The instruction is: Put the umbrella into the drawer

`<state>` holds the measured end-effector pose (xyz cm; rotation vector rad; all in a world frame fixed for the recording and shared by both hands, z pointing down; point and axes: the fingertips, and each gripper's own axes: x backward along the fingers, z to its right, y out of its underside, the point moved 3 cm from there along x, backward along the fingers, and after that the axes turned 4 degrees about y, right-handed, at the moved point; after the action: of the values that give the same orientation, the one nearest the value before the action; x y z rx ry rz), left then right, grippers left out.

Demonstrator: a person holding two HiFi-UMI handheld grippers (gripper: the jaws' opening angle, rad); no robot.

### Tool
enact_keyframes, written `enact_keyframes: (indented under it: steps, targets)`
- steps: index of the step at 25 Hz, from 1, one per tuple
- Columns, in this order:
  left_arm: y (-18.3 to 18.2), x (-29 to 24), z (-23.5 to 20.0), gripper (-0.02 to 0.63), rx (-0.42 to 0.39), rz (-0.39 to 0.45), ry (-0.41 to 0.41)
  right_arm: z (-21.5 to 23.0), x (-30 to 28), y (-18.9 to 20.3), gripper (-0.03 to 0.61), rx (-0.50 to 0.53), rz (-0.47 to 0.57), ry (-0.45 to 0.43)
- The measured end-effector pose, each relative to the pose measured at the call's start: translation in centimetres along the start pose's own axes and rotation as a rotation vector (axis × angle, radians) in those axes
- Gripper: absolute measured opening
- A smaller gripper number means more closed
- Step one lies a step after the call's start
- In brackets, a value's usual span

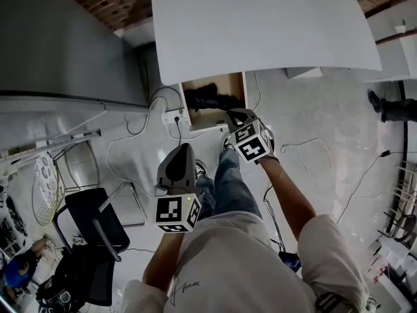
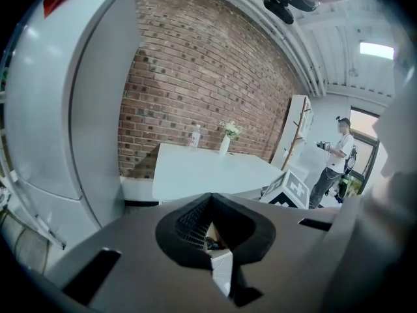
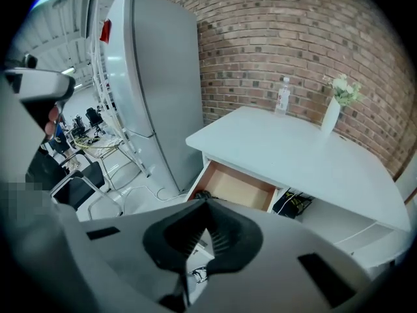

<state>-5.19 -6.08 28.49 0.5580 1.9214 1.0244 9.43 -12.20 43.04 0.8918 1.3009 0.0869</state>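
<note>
Right gripper (image 1: 234, 115) and left gripper (image 1: 184, 147), jaws together and empty, hang before the open drawer (image 1: 245, 91) with the umbrella (image 1: 208, 98) inside; a closing push would best meet its front squarely.

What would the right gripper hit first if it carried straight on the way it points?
Probably the open drawer, at the front corner where the dark umbrella shows. The right gripper is shut and empty; depth is unclear.
</note>
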Motion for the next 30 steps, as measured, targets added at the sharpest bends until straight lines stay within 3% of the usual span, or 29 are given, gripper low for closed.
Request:
enact_keyframes:
  steps: [9,20,30]
  targets:
    - [-1.1,2.4,0.9,0.018,-0.036,0.029,0.018,-1.4,5.1,-1.4,0.015,0.034,0.051,0.025]
    - [-1.9,5.6,0.9,0.018,-0.053,0.058,0.045,-3.1,10.1,-3.3,0.015,-0.031,0.137,0.056]
    - [-3.3,8.7,1.2,0.018,-0.068,0.115,0.079,-5.0,14.9,-5.1,0.015,-0.025,0.215,0.075]
